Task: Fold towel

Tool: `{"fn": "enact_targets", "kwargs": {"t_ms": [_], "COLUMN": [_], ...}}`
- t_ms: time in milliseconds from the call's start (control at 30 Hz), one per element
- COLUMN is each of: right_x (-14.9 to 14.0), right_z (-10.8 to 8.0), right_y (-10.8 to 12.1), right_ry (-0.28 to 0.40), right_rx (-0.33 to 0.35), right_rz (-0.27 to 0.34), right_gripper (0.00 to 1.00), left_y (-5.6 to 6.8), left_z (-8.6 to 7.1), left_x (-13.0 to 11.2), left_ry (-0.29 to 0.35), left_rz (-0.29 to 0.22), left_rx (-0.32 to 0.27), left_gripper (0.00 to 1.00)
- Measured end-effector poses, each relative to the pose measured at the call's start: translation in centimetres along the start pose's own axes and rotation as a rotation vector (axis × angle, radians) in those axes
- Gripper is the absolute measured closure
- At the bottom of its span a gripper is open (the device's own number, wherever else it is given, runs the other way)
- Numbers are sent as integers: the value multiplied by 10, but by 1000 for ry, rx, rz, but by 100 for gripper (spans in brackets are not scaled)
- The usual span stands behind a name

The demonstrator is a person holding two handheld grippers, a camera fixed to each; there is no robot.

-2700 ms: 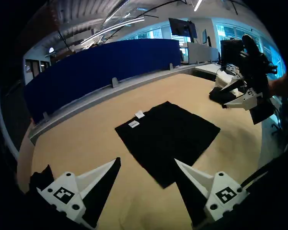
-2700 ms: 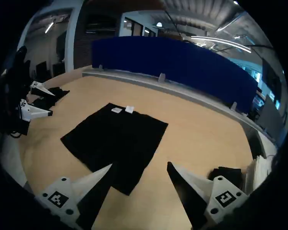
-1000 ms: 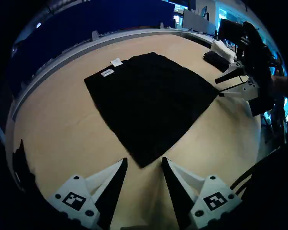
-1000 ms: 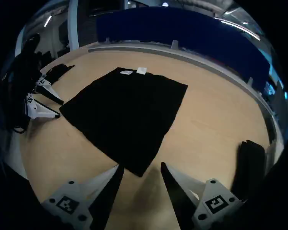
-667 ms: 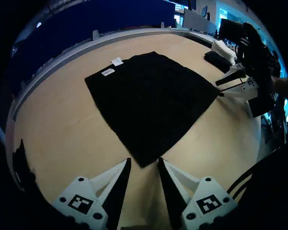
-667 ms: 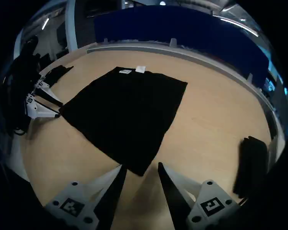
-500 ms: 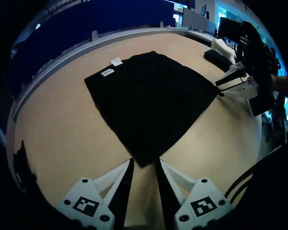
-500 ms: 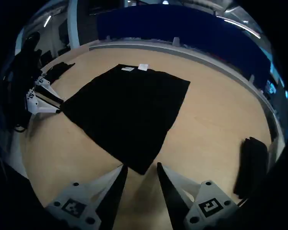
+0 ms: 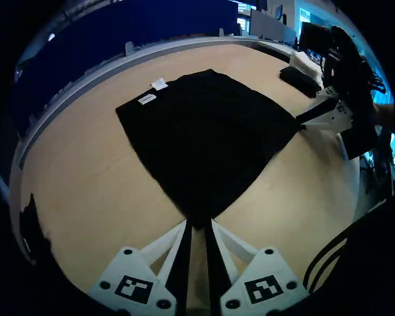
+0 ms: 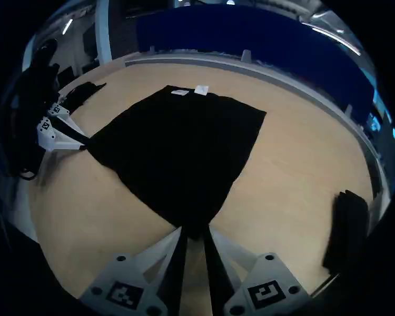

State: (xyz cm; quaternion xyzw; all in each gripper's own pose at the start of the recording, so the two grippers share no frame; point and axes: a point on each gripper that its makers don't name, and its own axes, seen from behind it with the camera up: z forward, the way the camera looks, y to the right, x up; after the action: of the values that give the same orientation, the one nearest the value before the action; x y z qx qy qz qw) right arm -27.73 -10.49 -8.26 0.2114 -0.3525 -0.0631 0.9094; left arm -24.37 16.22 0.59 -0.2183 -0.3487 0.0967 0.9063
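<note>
In the left gripper view, a dark shape (image 9: 31, 231) sits at the far left edge of the light wooden table (image 9: 81, 174); it is too cut off to tell what it is. A long blue partition wall (image 9: 118, 31) runs along the table's far side. The black towel (image 9: 208, 131) lies spread flat in the middle of the table, turned so that one corner points at the camera. Two small white labels (image 9: 147, 98) stick out at its far left edge.

At the bottom centre, the left gripper (image 9: 197, 227) has its two white fingers drawn nearly together, and the towel's near corner is pinched between their tips. Farther right, the right gripper (image 9: 300, 121) meets the towel's right-hand corner with its fingers pressed together on the cloth. Beyond it lie a dark folded cloth (image 9: 300, 79) and a white folded stack (image 9: 308, 60).

In the right gripper view, the left gripper is at the left, its tips clamped on the towel's left corner, with a crumpled dark cloth (image 10: 84, 90) beyond it. The towel fills the middle of the table, labels at its far edge. At the bottom centre, the right gripper's fingers are squeezed onto the towel's near corner. The dark folded cloth lies near the table's right edge, well apart from the towel.
</note>
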Motion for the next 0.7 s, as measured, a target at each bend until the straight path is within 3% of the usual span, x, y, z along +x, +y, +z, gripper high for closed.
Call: {"fn": "enact_targets", "kwargs": {"t_ms": [567,700], "right_x": [2,4], "right_z": [-2,-2], "right_y": [3,4], "right_ry": [2,2], "right_rx": [-17,-17], "right_rz": [4,5], "right_gripper": [85,85], "left_y": [8,5], "left_z": [-4,-2], "left_x": [1,3], "left_ry": [-1,9], "left_rz": [-15,-15], "left_rx": [-17,0], "left_gripper": [91,95]}}
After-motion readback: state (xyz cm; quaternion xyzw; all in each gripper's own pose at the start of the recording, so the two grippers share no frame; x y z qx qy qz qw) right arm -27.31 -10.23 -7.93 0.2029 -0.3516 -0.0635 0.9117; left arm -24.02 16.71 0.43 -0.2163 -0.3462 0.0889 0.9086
